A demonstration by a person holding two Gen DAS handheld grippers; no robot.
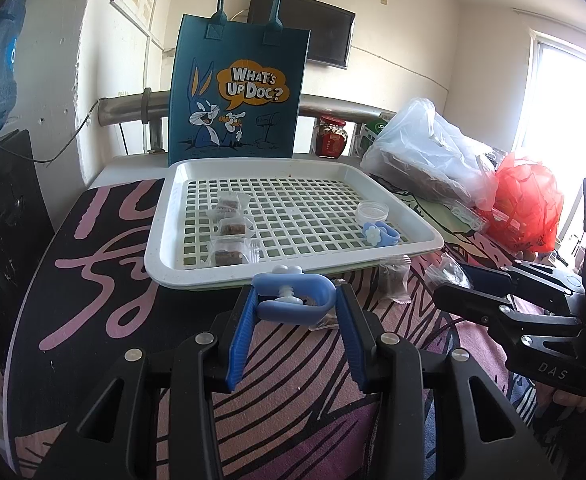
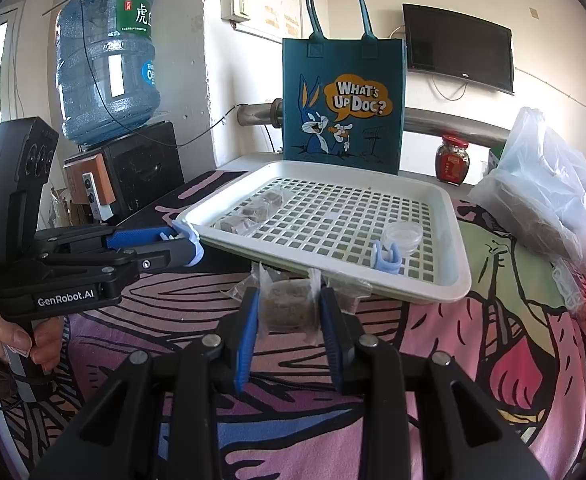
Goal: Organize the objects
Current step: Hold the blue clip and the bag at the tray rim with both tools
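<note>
My left gripper [image 1: 295,304] is shut on a blue flower clip [image 1: 293,300] and holds it just in front of the white perforated tray [image 1: 293,272]. My right gripper [image 2: 289,300] is shut on a clear-wrapped brown snack packet [image 2: 287,306] near the tray's front edge [image 2: 333,280]. In the tray lie three wrapped snacks [image 1: 229,226] on the left, and a second blue flower clip [image 1: 379,234] with a small clear lid [image 1: 372,211] on the right. More wrapped snacks [image 1: 393,280] lie on the cloth by the tray.
A blue "What's Up Doc?" tote bag [image 1: 237,92] stands behind the tray. A red-lidded jar [image 1: 331,136], clear plastic bags [image 1: 429,152] and a red bag [image 1: 529,208] crowd the right. A water dispenser [image 2: 105,64] stands at the left.
</note>
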